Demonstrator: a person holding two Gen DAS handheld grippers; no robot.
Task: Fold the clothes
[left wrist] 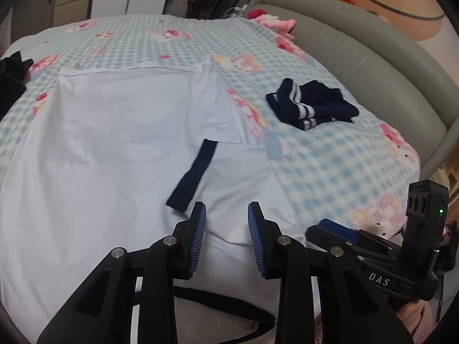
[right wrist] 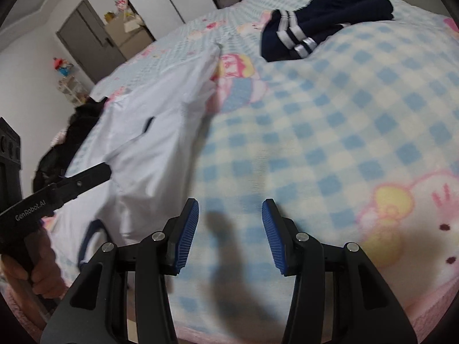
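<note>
- The bed [left wrist: 330, 160], covered by a blue-and-white checked blanket [right wrist: 330, 132] with pink cartoon prints, bears everything here; a grey padded headboard [left wrist: 358, 57] curves along its far right edge.
- A white shirt [left wrist: 114, 149] lies spread flat over the near left part of the blanket, one sleeve folded inward so that its navy cuff band [left wrist: 192, 177] lies on the white cloth; a navy neckline trim shows at the near edge.
- A navy garment with white stripes [left wrist: 309, 106] lies bunched on the blanket, to the right of the shirt and well apart from it.
- A black garment [left wrist: 11, 77] lies at the far left edge of the bed.
- The left gripper [left wrist: 226, 223] hangs just above the shirt's near right part, beside the cuff band; its blue pads stand moderately apart with no cloth pinched between them.
- The right gripper [right wrist: 230, 229] hangs over bare blanket to the right of the shirt, its pads likewise parted and holding nothing, its shadow falling on the checks below.
- A hand [right wrist: 43, 266] grips the left gripper's handle.
</note>
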